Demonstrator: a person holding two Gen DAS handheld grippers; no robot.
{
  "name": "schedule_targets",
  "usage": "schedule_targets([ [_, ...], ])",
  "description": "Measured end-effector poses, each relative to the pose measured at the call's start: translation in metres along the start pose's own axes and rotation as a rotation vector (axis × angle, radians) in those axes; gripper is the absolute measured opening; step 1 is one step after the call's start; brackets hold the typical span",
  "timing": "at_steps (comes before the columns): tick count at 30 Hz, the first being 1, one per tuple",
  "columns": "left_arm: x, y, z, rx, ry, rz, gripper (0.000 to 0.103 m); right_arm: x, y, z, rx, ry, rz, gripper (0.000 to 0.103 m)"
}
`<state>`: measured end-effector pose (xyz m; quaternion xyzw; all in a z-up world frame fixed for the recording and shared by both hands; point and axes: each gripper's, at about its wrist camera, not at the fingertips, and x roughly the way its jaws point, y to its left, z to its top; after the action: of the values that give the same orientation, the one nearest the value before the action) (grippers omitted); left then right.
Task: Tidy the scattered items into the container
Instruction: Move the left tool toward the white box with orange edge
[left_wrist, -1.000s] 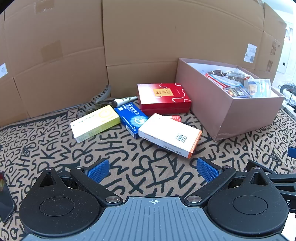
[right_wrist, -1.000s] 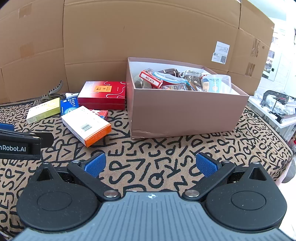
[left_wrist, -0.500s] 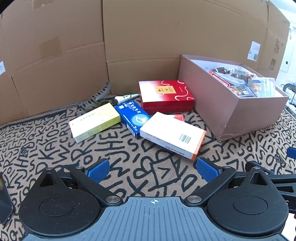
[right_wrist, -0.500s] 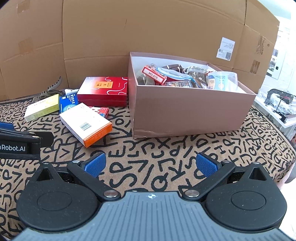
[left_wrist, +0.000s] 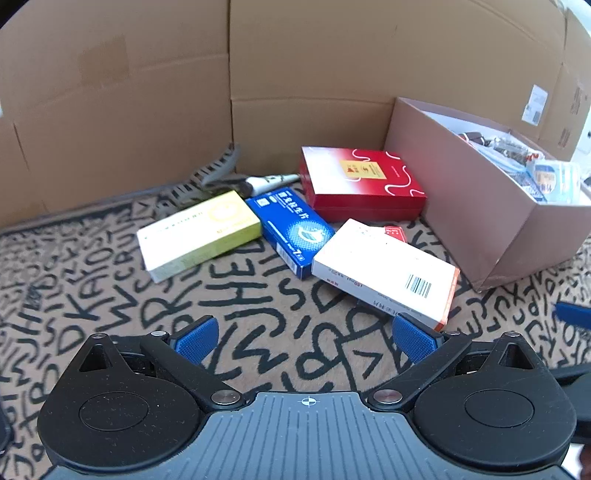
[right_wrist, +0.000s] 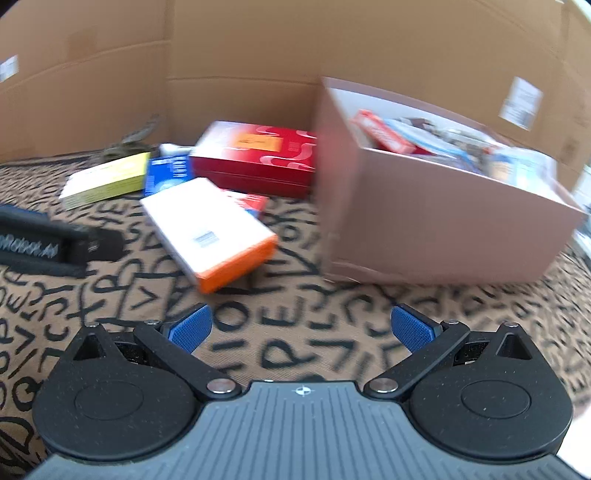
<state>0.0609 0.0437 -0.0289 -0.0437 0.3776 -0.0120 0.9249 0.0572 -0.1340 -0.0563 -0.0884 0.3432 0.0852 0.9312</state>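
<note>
Orange-edged white box (right_wrist: 208, 230) nearer both grippers' spread, empty jaws

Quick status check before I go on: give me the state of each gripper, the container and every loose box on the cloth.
left gripper: open, empty
right gripper: open, empty
container: open-topped, partly filled
white-and-orange box: flat on the cloth, outside the container
blue box: flat, outside
yellow-green box: flat, outside
red box: flat, outside, beside the container
</note>
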Motion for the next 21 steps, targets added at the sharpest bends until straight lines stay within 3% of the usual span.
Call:
schedule_targets([
  [5, 0.012, 0.014, 0.010, -0.060, 0.024, -0.074, 0.102, 0.011, 0.012, 0.005, -0.087, -0.082, 0.118, 0.103],
  [12, 0.034, 0.016, 0.023, -0.076, 0.055, -0.100, 0.097, 0.032, 0.018, 0.020, -0.135, -0.191, 0.215, 0.103],
  [17, 0.054, 0.012, 0.030, -0.056, 0.084, -0.119, 0.090, 0.065, 0.017, 0.024, -0.085, -0.122, 0.300, 0.102],
  [19, 0.059, 0.013, 0.031, -0.058, 0.076, -0.148, 0.085, 0.076, 0.018, 0.023, -0.061, -0.042, 0.294, 0.103],
  [21, 0.062, 0.014, 0.031, -0.057, 0.067, -0.170, 0.083, 0.077, 0.019, 0.023, -0.057, -0.043, 0.295, 0.103],
])
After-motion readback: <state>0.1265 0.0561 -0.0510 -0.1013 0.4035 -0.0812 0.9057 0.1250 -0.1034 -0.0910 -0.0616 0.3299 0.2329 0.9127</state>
